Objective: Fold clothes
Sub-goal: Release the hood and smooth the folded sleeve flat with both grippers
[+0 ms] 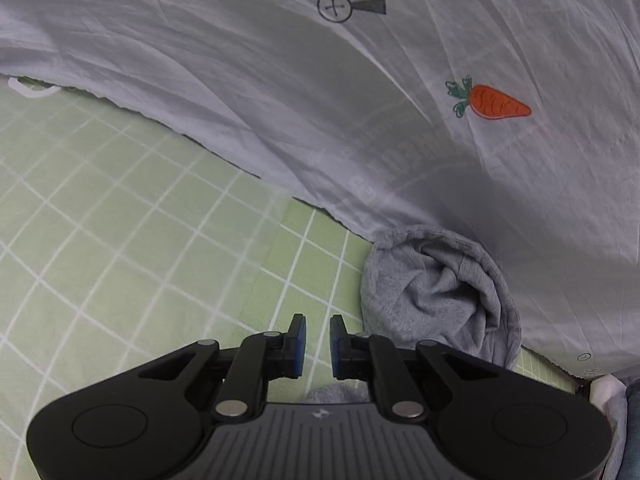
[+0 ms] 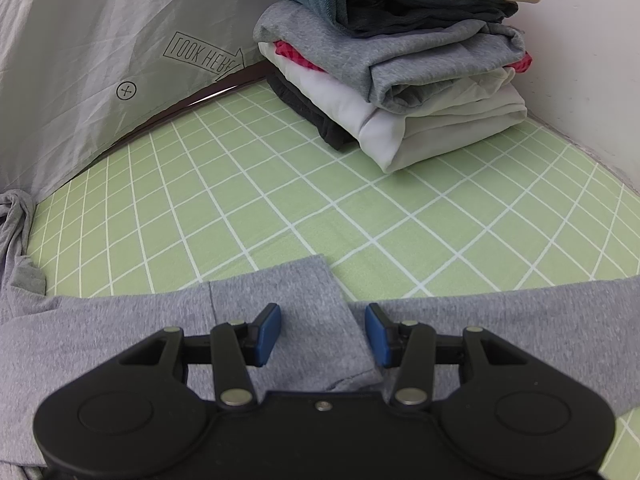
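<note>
The right tool (image 2: pixel 322 334), jaws parted and gripping nothing, hangs directly over the flat grey garment's (image 2: pixel 280 320) folded sleeve, whose long axis runs across its fingers, while the left tool (image 1: pixel 318 346), nearly clenched and empty, has only bunched grey cloth (image 1: pixel 436 292) ahead to its right.

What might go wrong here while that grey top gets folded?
The right gripper hangs open over the grey top with nothing pinched, so closing there might catch only one layer. The left gripper is nearly shut on nothing, over the green checked sheet, beside a bunched grey garment; a sweep could snag that bundle. The stack of folded clothes sits close behind and looks uneven, so a tug on the sheet might topple it.
</note>
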Available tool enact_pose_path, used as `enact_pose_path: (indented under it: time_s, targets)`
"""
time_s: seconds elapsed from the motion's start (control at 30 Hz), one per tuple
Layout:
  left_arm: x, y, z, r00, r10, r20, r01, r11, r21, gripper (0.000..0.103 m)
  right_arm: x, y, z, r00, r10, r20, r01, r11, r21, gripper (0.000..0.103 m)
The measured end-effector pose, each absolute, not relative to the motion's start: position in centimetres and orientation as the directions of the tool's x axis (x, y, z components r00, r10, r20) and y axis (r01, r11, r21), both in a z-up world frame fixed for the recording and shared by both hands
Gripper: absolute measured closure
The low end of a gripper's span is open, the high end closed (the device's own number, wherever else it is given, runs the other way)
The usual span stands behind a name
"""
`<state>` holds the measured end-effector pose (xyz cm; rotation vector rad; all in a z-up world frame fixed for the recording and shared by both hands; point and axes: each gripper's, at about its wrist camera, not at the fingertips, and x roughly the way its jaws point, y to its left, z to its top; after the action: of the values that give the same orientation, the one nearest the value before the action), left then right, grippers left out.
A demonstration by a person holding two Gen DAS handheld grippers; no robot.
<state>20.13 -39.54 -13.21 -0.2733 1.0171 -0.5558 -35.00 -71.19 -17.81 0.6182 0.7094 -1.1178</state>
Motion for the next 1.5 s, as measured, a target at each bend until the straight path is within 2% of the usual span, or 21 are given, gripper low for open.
enact_pose_path:
  time_s: [0.07, 0.13, 0.27, 0.37, 0.5, 0.9, 1.0, 1.1, 1.17, 1.23, 1.27, 1.33, 1.37, 1.4, 1.43, 1.5]
  targets:
    - [18.7, -39.6, -12.3, 0.405, -0.546, -0.733, 0.356, 0.833, -0.424, 0.084, -34.8, -71.2, -17.7, 0.254, -0.574, -0.778, 0.948, 0.307, 0.083, 0.053]
    - [16.7, -39.7, -11.8, 0.405, -0.521, -0.751, 0.396, 0.841, -0.369, 0.075, -35.0, -71.0, -17.7, 0.239, -0.575, -0.783, 0.952, 0.296, 0.073, 0.046]
    - [12.1, -39.0, -12.0, 0.381, -0.481, -0.789, 0.452, 0.842, -0.295, 0.066, -35.5, -70.5, -17.7, 0.231, -0.574, -0.786, 0.957, 0.28, 0.077, 0.046]
    - [8.5, -38.2, -12.9, 0.352, -0.455, -0.818, 0.481, 0.838, -0.259, 0.063, -35.8, -70.1, -17.6, 0.248, -0.567, -0.786, 0.954, 0.282, 0.097, 0.052]
    - [4.9, -36.6, -15.0, 0.337, -0.387, -0.859, 0.479, 0.855, -0.197, 0.063, -35.7, -69.8, -17.3, 0.274, -0.554, -0.786, 0.946, 0.301, 0.118, 0.086]
    - [1.9, -32.6, -15.9, 0.341, -0.381, -0.86, 0.446, 0.87, -0.209, 0.063, -34.6, -67.3, -13.0, 0.476, -0.561, -0.678, 0.879, 0.333, 0.341, 0.089]
    - [1.5, -32.2, -16.0, 0.335, -0.381, -0.862, 0.444, 0.871, -0.212, 0.063, -31.4, -65.4, -11.8, 0.563, -0.513, -0.647, 0.822, 0.432, 0.372, 0.089]
    - [1.1, -31.7, -15.9, 0.338, -0.376, -0.863, 0.434, 0.876, -0.212, 0.063, -27.1, -62.6, -12.2, 0.65, -0.406, -0.642, 0.734, 0.554, 0.393, 0.088]
    - [0.9, -31.5, -15.6, 0.339, -0.375, -0.863, 0.429, 0.878, -0.213, 0.062, -24.6, -61.0, -13.3, 0.66, -0.334, -0.673, 0.691, 0.621, 0.369, 0.084]
    - [0.6, -31.4, -14.9, 0.353, -0.372, -0.859, 0.438, 0.876, -0.2, 0.061, -23.4, -59.9, -13.9, 0.646, -0.299, -0.702, 0.678, 0.648, 0.347, 0.07]
    - [0.3, -31.4, -14.4, 0.364, -0.374, -0.853, 0.448, 0.873, -0.191, 0.056, -23.4, -59.5, -13.9, 0.644, -0.299, -0.704, 0.673, 0.658, 0.336, 0.065]
    - [-0.5, -31.4, -13.4, 0.386, -0.38, -0.84, 0.468, 0.866, -0.176, 0.041, -24.5, -59.0, -13.4, 0.624, -0.356, -0.695, 0.694, 0.661, 0.285, 0.031]
    - [-1.0, -31.6, -12.9, 0.396, -0.389, -0.832, 0.48, 0.86, -0.173, 0.033, -25.0, -58.8, -13.2, 0.614, -0.385, -0.689, 0.705, 0.66, 0.259, 0.022]
    - [-1.6, -31.8, -12.4, 0.405, -0.397, -0.824, 0.493, 0.854, -0.17, 0.028, -25.6, -58.6, -13.0, 0.603, -0.413, -0.683, 0.715, 0.659, 0.233, 0.005]
    - [-2.2, -32.1, -11.9, 0.412, -0.405, -0.816, 0.508, 0.846, -0.163, 0.025, -26.7, -58.6, -12.6, 0.588, -0.447, -0.674, 0.728, 0.655, 0.201, 0.0]
    - [-3.6, -33.0, -11.1, 0.421, -0.418, -0.805, 0.542, 0.827, -0.147, 0.013, -28.9, -58.7, -12.5, 0.573, -0.49, -0.657, 0.744, 0.646, 0.168, 0.0]
